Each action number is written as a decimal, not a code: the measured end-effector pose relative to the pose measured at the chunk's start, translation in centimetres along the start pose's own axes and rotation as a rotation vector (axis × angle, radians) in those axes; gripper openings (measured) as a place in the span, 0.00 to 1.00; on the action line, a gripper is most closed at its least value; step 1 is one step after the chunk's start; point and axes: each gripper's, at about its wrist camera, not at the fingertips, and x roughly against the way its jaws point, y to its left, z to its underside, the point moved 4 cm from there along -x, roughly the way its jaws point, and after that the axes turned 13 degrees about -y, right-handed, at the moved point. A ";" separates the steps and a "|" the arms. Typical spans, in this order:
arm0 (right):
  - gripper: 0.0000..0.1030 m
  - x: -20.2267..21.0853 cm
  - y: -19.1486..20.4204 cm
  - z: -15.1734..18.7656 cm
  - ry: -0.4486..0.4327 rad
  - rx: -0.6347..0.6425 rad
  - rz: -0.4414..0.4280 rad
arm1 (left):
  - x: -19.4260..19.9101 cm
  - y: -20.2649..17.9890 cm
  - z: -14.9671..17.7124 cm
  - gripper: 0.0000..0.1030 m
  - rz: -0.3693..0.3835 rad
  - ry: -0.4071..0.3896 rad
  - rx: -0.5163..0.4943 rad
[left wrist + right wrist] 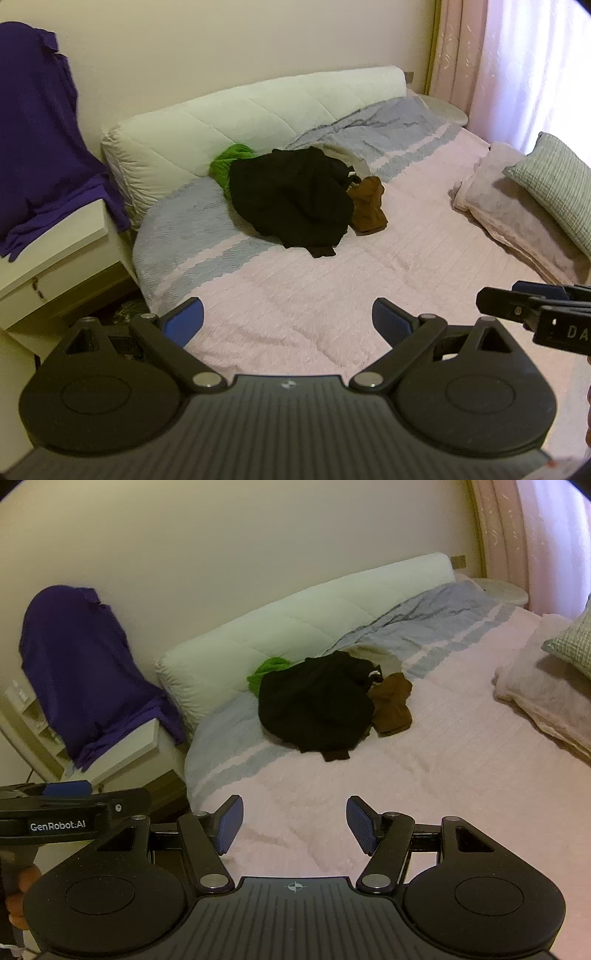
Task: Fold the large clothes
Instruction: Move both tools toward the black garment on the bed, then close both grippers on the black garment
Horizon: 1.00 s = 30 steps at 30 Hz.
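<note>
A crumpled black garment [291,197] [317,707] lies in a heap near the far side of the pink bed cover [332,280] [424,775]. A green garment [231,162] [267,670] pokes out behind it and a brown one [367,206] [391,705] lies at its right. My left gripper [288,319] hovers open over the near part of the bed, nothing between its blue pads. My right gripper [294,823] is open too, well short of the heap. Each gripper shows at the edge of the other's view.
A white padded headboard cushion [258,114] runs along the wall. A purple garment [40,122] [88,664] drapes over a white bedside unit [55,258] at left. A folded pink blanket [517,206] and a grey-green pillow [557,184] lie at right, by pink curtains [517,55].
</note>
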 end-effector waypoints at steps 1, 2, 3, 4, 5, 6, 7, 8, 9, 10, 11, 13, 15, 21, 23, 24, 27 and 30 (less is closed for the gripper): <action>0.58 -0.5 -0.2 -0.1 0.000 -0.006 0.004 | -0.9 0.3 -0.1 0.93 0.009 0.009 -0.002; 0.58 -1.4 -0.3 -0.2 0.001 -0.017 0.012 | -1.7 0.6 -0.2 0.93 0.016 0.020 -0.005; 0.58 -2.0 -0.5 -0.2 0.002 -0.025 0.015 | -2.7 0.9 -0.4 0.93 0.023 0.030 -0.009; 0.58 -2.8 -0.7 -0.3 0.004 -0.037 0.019 | -3.8 1.2 -0.5 0.93 0.031 0.041 -0.013; 0.58 -3.8 -0.9 -0.5 0.007 -0.049 0.022 | -4.9 1.6 -0.7 0.93 0.039 0.052 -0.016; 0.58 -4.7 -0.9 -0.6 0.009 -0.058 0.024 | -6.2 2.1 -0.9 0.93 0.048 0.064 -0.019; 0.58 -5.7 -1.0 -0.7 0.013 -0.066 0.028 | -7.3 2.5 -1.1 0.93 0.058 0.074 -0.021; 0.58 -7.1 -0.9 -0.9 0.023 -0.073 0.038 | -8.6 3.1 -1.3 0.93 0.067 0.089 -0.022; 0.58 -8.2 -0.9 -1.1 0.029 -0.081 0.045 | -9.7 3.5 -1.6 0.93 0.078 0.100 -0.025; 0.58 -8.9 -1.0 -1.2 0.034 -0.088 0.048 | -10.7 3.9 -2.0 0.93 0.090 0.106 -0.032; 0.57 -10.4 -0.9 -1.6 0.045 -0.101 0.052 | -12.0 4.5 -2.4 0.93 0.100 0.112 -0.041; 0.57 -12.5 -0.6 -2.0 0.049 -0.113 0.056 | -14.4 5.4 -3.2 0.93 0.119 0.123 -0.063; 0.58 -14.6 -0.4 -2.8 0.045 -0.124 0.062 | -16.7 6.3 -4.2 0.93 0.133 0.125 -0.078; 0.57 -22.6 0.4 -4.8 0.053 -0.120 0.113 | -23.7 9.0 -7.4 0.93 0.153 0.109 -0.104; 0.57 -24.8 0.5 -5.2 0.053 -0.106 0.130 | -26.0 9.9 -8.3 0.93 0.154 0.109 -0.106; 0.57 -26.2 0.5 -5.4 0.055 -0.100 0.141 | -27.2 10.3 -8.6 0.93 0.157 0.110 -0.105; 0.57 -29.6 0.3 -5.7 0.056 -0.098 0.155 | -30.6 11.4 -9.2 0.93 0.174 0.117 -0.099; 0.57 -33.5 -0.5 -5.9 0.060 -0.104 0.170 | -34.2 12.1 -9.6 0.93 0.179 0.120 -0.100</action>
